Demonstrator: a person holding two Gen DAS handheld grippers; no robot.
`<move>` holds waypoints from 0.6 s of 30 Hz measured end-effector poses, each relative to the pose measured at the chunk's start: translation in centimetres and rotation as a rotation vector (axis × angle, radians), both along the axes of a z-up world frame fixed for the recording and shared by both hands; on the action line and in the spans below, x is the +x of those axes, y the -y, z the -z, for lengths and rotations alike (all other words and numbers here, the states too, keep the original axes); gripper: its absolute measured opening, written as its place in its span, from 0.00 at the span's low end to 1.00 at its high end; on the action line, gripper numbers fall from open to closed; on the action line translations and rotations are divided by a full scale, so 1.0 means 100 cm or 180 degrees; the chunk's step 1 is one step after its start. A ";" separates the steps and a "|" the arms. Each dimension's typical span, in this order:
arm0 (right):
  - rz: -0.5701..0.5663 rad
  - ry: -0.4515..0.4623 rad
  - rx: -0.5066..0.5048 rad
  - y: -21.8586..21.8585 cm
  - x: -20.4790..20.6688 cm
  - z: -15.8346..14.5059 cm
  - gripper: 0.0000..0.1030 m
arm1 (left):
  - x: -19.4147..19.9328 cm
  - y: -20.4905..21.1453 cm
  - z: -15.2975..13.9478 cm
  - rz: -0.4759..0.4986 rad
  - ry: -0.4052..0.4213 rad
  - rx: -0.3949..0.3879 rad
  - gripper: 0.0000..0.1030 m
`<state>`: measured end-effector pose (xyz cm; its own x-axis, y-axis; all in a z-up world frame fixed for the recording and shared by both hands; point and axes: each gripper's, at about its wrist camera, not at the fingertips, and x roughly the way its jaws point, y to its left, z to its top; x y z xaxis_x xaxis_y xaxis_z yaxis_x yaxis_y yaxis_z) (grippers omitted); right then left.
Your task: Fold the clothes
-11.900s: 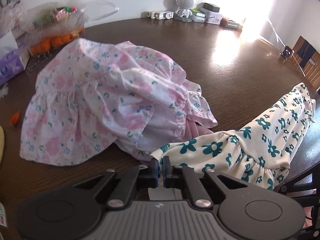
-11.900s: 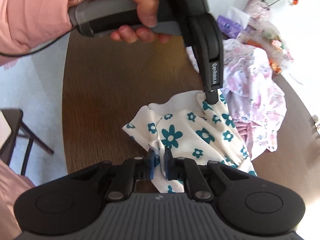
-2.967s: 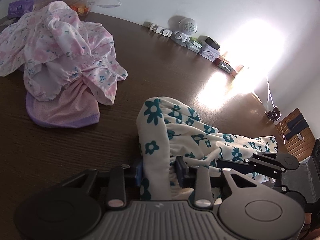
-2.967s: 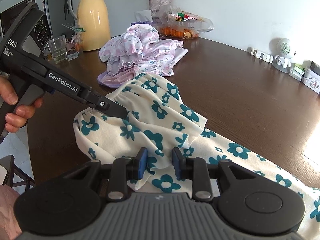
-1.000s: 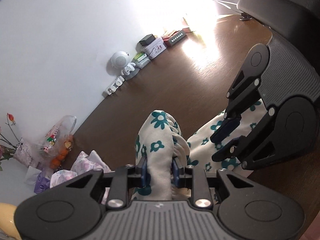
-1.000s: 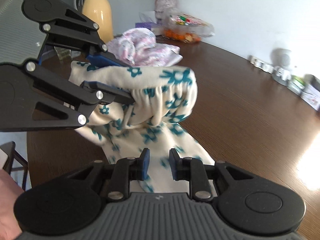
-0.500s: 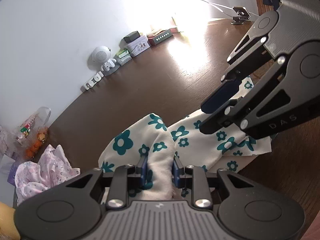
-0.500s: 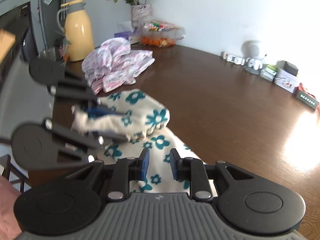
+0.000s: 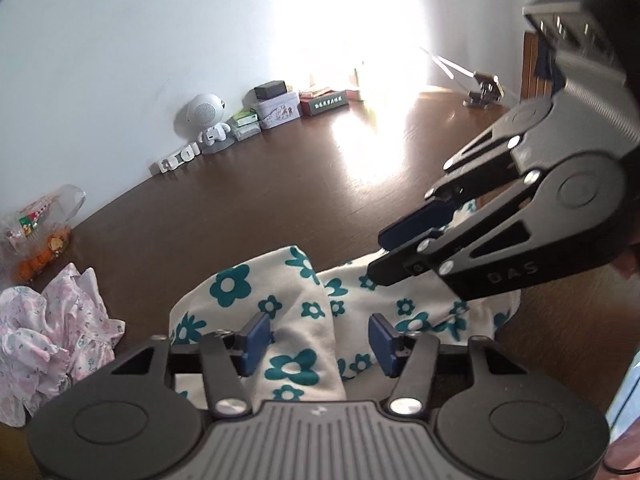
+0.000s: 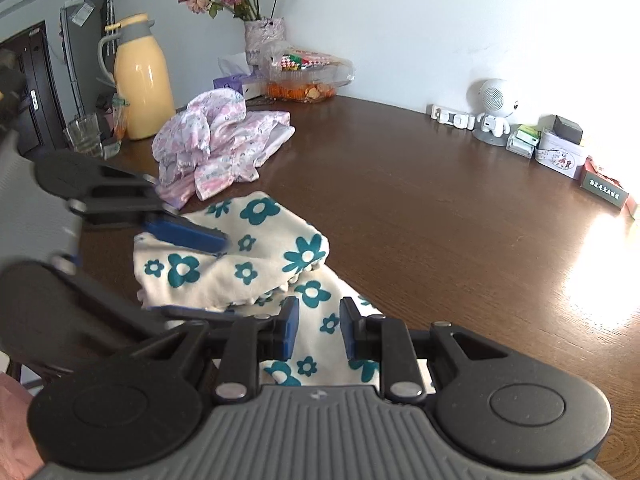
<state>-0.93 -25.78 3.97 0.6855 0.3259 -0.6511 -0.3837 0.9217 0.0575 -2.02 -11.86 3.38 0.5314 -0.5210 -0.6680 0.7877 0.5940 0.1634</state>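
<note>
A cream garment with teal flowers (image 9: pixel 288 300) lies folded over on the dark wooden table (image 9: pixel 280 184); it also shows in the right wrist view (image 10: pixel 256 256). My left gripper (image 9: pixel 320 340) is open, its blue pads apart on either side of the cloth fold, gripping nothing. My right gripper (image 10: pixel 316 332) is open just above the garment's near part, holding nothing. It also shows in the left wrist view (image 9: pixel 384 256), hovering over the garment's right end. The left gripper shows in the right wrist view (image 10: pixel 200 272) over the folded end.
A crumpled pink floral garment (image 10: pixel 216 140) lies at the far left of the table. Behind it stand a yellow jug (image 10: pixel 140 80), a glass (image 10: pixel 82 134), a vase of flowers (image 10: pixel 262 36) and a bag of snacks (image 10: pixel 304 76). A white robot toy (image 10: pixel 494 112) and small boxes (image 10: pixel 560 148) line the wall.
My left gripper opened and let go of the teal-flowered cloth, which now lies folded on the table. My right gripper stays open and has drawn back slightly.
</note>
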 end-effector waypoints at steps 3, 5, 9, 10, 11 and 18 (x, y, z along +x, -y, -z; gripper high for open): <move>0.0037 0.0053 0.0016 0.002 0.000 -0.007 0.21 | 0.003 -0.031 -0.018 -0.0104 -0.0078 -0.0190 0.69; 0.0041 0.0084 0.0022 0.000 0.001 -0.012 0.21 | 0.008 -0.053 -0.025 -0.0258 -0.0077 -0.0245 0.70; -0.0051 0.0105 0.0013 -0.015 0.008 -0.016 0.22 | 0.018 -0.083 -0.028 -0.0450 -0.0097 -0.0292 0.64; -0.0088 0.0104 0.0015 -0.022 0.011 -0.016 0.22 | 0.020 -0.087 -0.025 -0.0461 -0.0109 -0.0284 0.59; -0.0121 0.0106 0.0016 -0.028 0.014 -0.015 0.22 | 0.021 -0.089 -0.022 -0.0412 -0.0149 -0.0278 0.46; -0.0007 0.0016 0.0122 -0.051 0.031 -0.012 0.24 | 0.015 -0.083 0.000 -0.0071 -0.0155 -0.0228 0.30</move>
